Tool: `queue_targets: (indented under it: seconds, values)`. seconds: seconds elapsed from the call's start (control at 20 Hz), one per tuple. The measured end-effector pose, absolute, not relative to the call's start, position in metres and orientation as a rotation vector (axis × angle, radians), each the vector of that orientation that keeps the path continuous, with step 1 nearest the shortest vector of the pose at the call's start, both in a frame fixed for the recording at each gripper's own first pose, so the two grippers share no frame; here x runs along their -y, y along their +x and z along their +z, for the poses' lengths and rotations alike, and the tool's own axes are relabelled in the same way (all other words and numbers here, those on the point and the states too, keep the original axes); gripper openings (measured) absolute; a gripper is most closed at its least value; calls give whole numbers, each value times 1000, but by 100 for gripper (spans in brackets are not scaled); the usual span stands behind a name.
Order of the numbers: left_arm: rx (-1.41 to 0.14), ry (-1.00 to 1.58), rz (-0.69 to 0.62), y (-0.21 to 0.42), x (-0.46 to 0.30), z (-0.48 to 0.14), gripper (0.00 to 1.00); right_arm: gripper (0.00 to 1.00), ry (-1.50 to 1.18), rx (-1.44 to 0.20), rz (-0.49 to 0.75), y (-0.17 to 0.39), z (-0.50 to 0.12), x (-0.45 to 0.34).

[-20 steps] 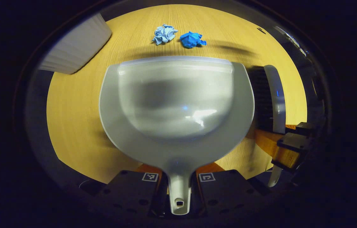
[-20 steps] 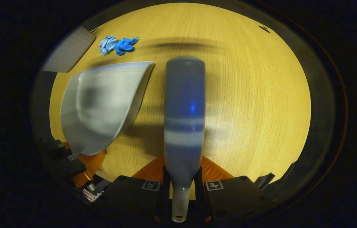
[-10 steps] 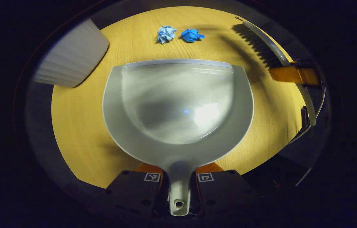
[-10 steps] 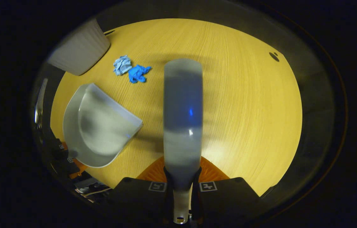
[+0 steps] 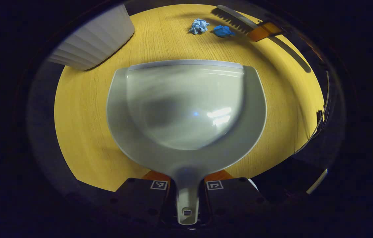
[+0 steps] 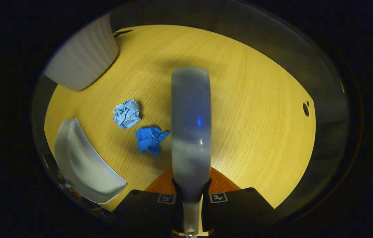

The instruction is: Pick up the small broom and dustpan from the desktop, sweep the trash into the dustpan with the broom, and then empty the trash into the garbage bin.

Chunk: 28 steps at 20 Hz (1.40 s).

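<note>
While both fingers clamp handles, dustpan [image 5: 186, 109], broom [image 6: 190, 125] beside blue paper wads [image 6: 149, 139]

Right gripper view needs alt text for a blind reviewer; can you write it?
The right claw grips a small broom by its handle, above a wooden desktop, beside two crumpled blue paper balls. A grey dustpan sits lower left, a white ribbed bin upper left.

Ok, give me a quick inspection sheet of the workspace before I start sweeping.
Surface: wooden desktop, bare apart from the items below.
Job's things: dustpan in the left tongs; broom in the right tongs; pale blue paper wad and dark blue paper wad lying loose; ribbed white bin at the desk's far corner.
Clutter: nothing seen.
Grippers: both shut on handles.
Cables: nothing seen.
Surroundings: dark.
</note>
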<state>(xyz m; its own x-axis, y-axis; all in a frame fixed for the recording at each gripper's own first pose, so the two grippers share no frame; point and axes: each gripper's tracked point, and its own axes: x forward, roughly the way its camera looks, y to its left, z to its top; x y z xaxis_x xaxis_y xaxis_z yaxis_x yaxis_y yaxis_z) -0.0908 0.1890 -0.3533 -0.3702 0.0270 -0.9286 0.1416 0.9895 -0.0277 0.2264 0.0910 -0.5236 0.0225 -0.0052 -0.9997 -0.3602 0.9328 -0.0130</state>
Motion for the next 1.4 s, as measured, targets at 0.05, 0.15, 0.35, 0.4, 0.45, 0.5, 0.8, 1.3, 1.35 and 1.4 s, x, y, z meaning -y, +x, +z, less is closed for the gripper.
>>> queue_targets:
  seconds: [0.05,0.15,0.35,0.4,0.45,0.5,0.8,1.3,1.35,1.4]
  values:
    - [-1957,126,-124,-92,-189,-354,26,22,-354,-1525,309,243,-518,-90]
    - [-1968,135,-137,-90,-191,-353,26,23,-384,-1487,320,277,-518,-91]
    - [-1957,190,-187,-87,-195,-354,27,23,-577,-1549,342,271,-546,-77]
    - [-1959,195,-198,-87,-195,-353,26,22,-654,-1507,364,278,-541,-77]
    - [-1963,200,-206,-87,-195,-354,26,22,-702,-1472,401,276,-544,-83]
    - [-1957,204,-206,-87,-195,-354,26,22,-772,-1464,459,272,-543,-87]
    - [-1933,269,-245,-92,-196,-354,26,22,-1089,-1321,783,254,-528,-116]
    - [-1919,350,-306,-130,-201,-363,26,23,-423,-1730,1117,214,-493,-164]
    - [-1917,347,-305,-128,-201,-363,26,23,-357,-1752,1143,211,-495,-163]
    - [-1916,356,-307,-126,-201,-360,27,23,-318,-1755,1144,219,-490,-164]
